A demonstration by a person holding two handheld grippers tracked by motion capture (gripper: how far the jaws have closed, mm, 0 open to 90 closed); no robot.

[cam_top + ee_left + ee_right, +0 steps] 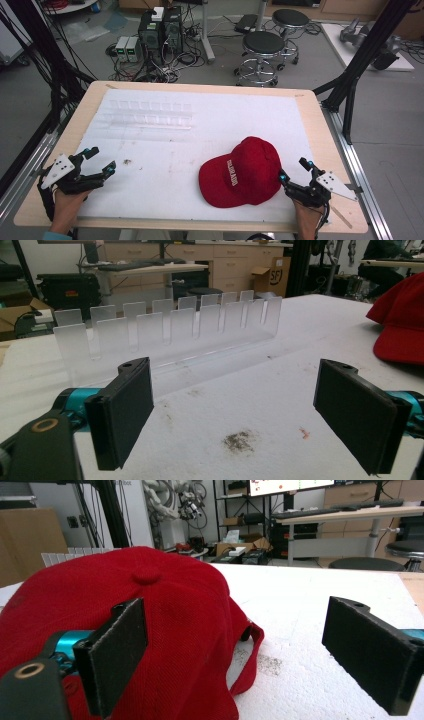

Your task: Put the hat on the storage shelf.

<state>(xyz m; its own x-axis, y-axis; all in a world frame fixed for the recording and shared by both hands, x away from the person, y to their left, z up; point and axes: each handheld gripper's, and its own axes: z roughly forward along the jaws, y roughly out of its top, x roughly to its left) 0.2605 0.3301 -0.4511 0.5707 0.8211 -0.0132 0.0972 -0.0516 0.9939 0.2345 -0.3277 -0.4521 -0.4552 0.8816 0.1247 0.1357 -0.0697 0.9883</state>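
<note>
White foam sheet (165, 165) covers the wooden table, with bare room at its middle. Red fabric baseball cap (243, 172) lies near the front right edge. Right gripper (295, 172), jaws spread, sits just beside its back; left gripper (100, 161) gapes, well apart.

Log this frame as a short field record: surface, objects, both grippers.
surface: white sheet on a wooden table
cap: red cap lying at the right, white lettering on the front
rack: clear slotted rack at the far left, empty
left gripper: open, over bare sheet, holding nothing
right gripper: open, next to the cap's back edge, no grip on it
stains: small dark smudge near the left gripper
</note>
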